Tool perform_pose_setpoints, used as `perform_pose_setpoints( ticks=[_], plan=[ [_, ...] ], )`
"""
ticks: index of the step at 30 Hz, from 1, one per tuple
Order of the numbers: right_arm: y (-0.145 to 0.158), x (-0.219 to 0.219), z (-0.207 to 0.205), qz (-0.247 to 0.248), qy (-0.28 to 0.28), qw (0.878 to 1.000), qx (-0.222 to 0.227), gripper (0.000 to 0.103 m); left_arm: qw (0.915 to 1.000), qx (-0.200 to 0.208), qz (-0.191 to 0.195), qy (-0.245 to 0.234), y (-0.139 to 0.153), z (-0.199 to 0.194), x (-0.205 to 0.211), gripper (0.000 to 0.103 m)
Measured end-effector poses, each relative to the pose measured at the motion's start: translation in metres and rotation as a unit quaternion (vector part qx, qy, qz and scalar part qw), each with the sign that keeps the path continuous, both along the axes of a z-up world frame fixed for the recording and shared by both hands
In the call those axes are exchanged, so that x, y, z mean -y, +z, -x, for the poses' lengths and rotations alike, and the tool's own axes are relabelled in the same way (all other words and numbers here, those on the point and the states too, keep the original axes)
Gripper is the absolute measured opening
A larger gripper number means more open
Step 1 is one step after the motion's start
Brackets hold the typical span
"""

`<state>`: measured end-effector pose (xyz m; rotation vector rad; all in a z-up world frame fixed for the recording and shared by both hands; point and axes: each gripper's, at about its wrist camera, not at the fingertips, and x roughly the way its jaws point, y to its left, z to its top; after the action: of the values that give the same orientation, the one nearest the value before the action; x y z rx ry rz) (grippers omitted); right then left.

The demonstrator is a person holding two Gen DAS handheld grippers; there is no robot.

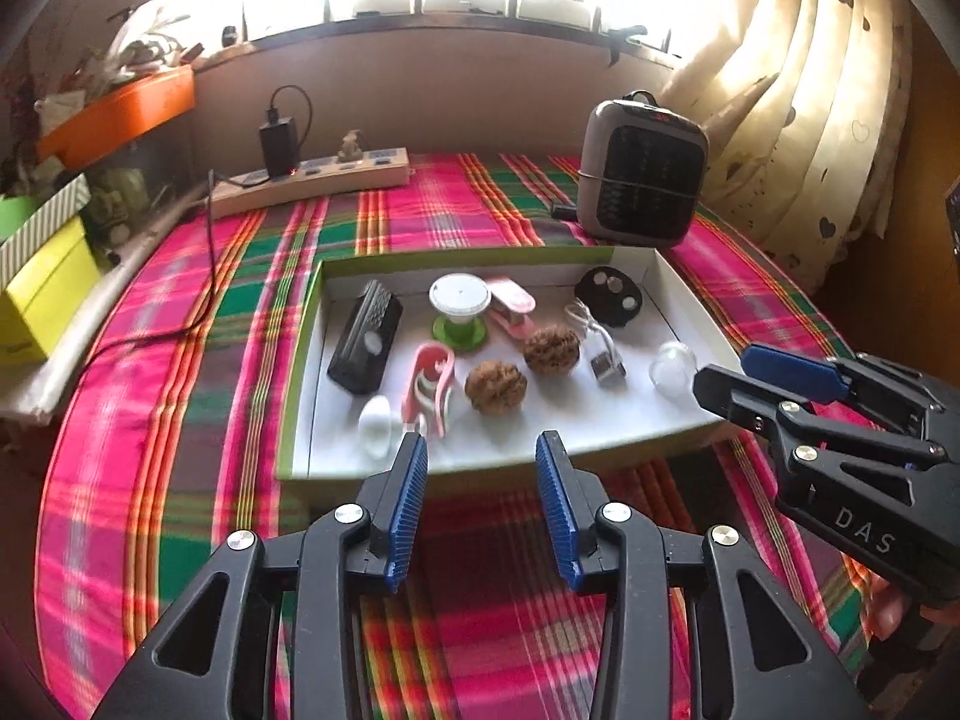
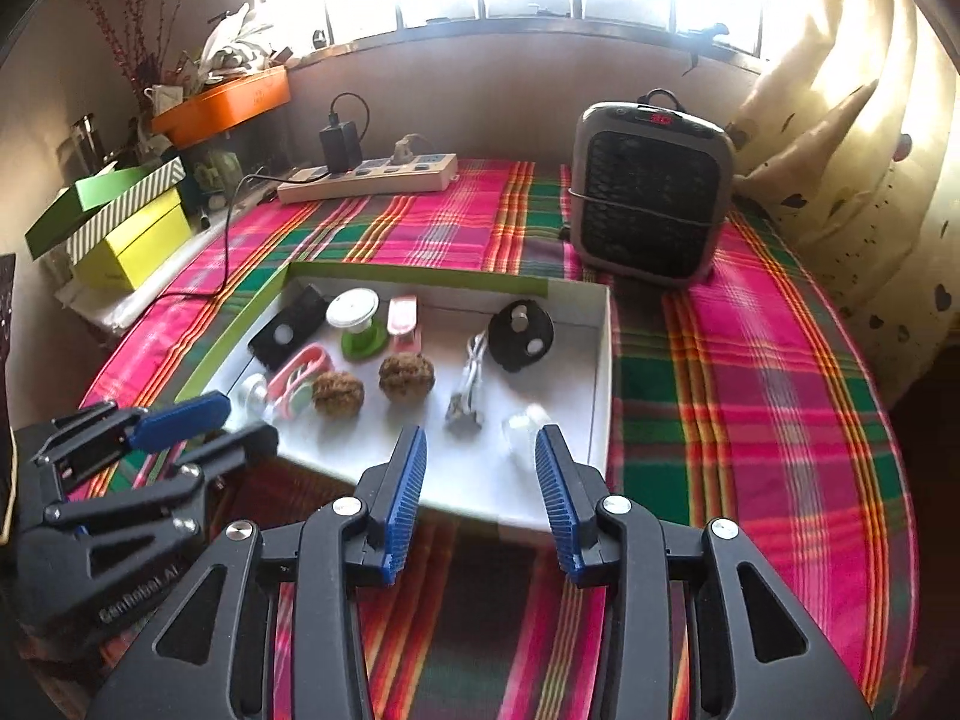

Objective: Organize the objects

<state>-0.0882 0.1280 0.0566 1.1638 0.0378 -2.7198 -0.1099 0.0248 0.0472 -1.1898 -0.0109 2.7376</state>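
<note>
Both the left tongs [image 1: 482, 450] and right tongs [image 2: 480, 447] hang spread and empty just short of the shallow white cardboard tray [image 1: 606, 444], its small objects all ahead inside, so the sorting looks finished or between picks.

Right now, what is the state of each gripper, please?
Left gripper: open, holding nothing.
Right gripper: open, holding nothing.
</note>
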Motion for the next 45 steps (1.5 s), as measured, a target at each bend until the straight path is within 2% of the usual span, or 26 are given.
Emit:
perform_pose_setpoints(
  ticks=[4,5,11,21,25,31,36,40,45],
  plan=[
    [-0.004,-0.002,-0.016,0.001,-0.009,1.000,0.002,0.041,0.9999,-0.004,0.012,0.010,-0.002,-0.017,0.000,0.036],
    [-0.006,-0.002,-0.019,-0.002,-0.011,1.000,0.004,0.044,0.9997,-0.003,0.017,0.016,-0.004,-0.021,0.001,0.036],
    [-0.019,-0.003,-0.037,-0.029,-0.018,0.999,0.014,0.045,0.9993,0.006,0.028,0.023,-0.017,-0.040,0.003,0.036],
    [-0.038,-0.006,-0.051,-0.025,-0.026,0.999,0.033,0.045,0.9987,0.015,0.032,0.036,-0.025,-0.048,0.010,0.036],
    [-0.043,-0.010,-0.053,-0.025,-0.032,0.998,0.038,0.053,0.9984,0.020,0.033,0.041,-0.029,-0.048,0.012,0.036],
    [-0.048,-0.013,-0.053,-0.029,-0.035,0.998,0.043,0.054,0.9982,0.028,0.029,0.045,-0.036,-0.045,0.013,0.036],
    [-0.049,-0.011,-0.049,-0.029,-0.032,0.998,0.045,0.062,0.9981,0.029,0.032,0.044,-0.038,-0.041,0.010,0.037],
    [-0.050,-0.012,-0.045,-0.032,-0.035,0.998,0.047,0.068,0.9984,0.030,0.025,0.042,-0.039,-0.036,0.010,0.043],
    [-0.052,-0.014,-0.039,-0.035,-0.043,0.997,0.053,0.078,0.9975,0.031,0.043,0.045,-0.039,-0.033,0.005,0.045]
  ],
)
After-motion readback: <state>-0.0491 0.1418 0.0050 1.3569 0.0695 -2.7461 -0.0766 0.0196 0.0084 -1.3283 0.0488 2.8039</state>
